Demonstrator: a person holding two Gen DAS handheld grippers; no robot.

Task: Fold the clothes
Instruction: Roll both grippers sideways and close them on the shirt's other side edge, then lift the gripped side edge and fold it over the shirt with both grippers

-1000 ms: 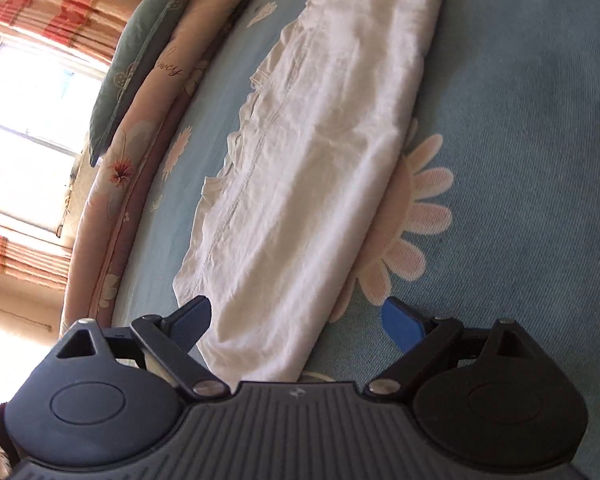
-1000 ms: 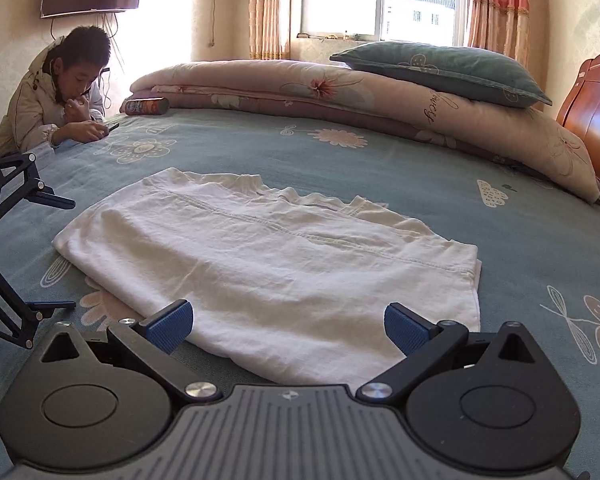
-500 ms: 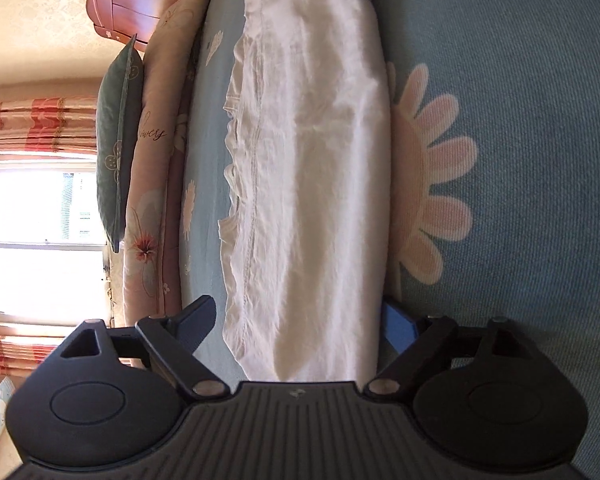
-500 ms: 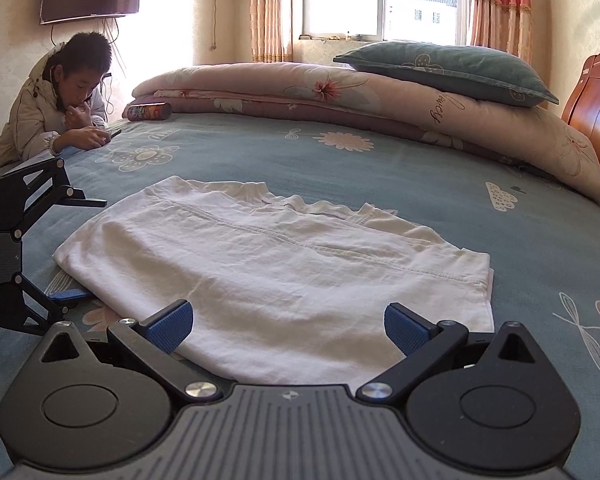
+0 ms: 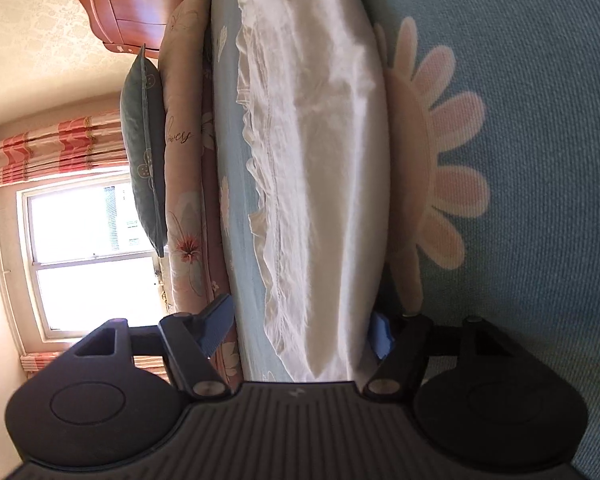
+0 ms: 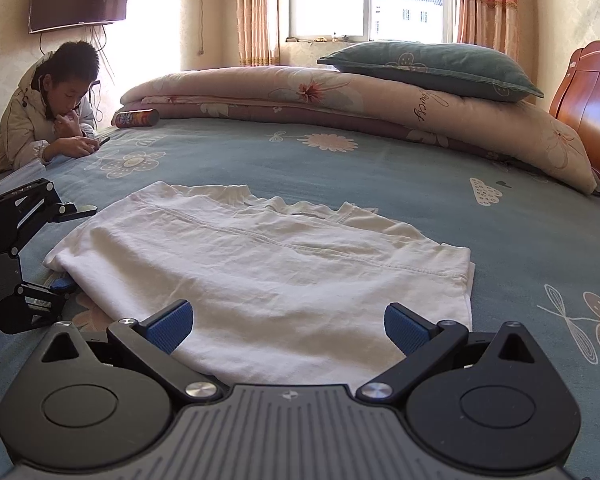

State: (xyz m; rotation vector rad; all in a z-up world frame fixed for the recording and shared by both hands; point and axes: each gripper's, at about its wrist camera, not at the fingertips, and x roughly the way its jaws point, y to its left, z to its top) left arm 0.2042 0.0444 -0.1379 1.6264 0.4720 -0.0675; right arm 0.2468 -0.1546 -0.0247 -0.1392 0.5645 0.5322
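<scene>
White cotton garment (image 6: pixel 260 264), folded into a long flat band, lies across the middle of the right wrist view on a blue-green bedsheet printed with pale daisies (image 6: pixel 540 240). The right gripper (image 6: pixel 288 326) sits at the lower centre of that frame, its blue-padded fingers (image 6: pixel 170 326) spread wide over the near edge of the cloth and not pressing on it. At the left edge of the same frame the left gripper (image 6: pixel 66 246) is turned on its side at the garment's end, one finger above the cloth and one low against the sheet. Its jaws have just been closing, with the end of the garment between them; in the left wrist view the upper pad (image 5: pixel 216 326) stands clear of the fabric, while the lower pad (image 5: pixel 380 338) is half hidden by the cloth, so contact there is hard to judge. A rolled pink floral quilt (image 6: pixel 340 100) with a grey-green pillow (image 6: pixel 428 66) on top lies along the far side.
</scene>
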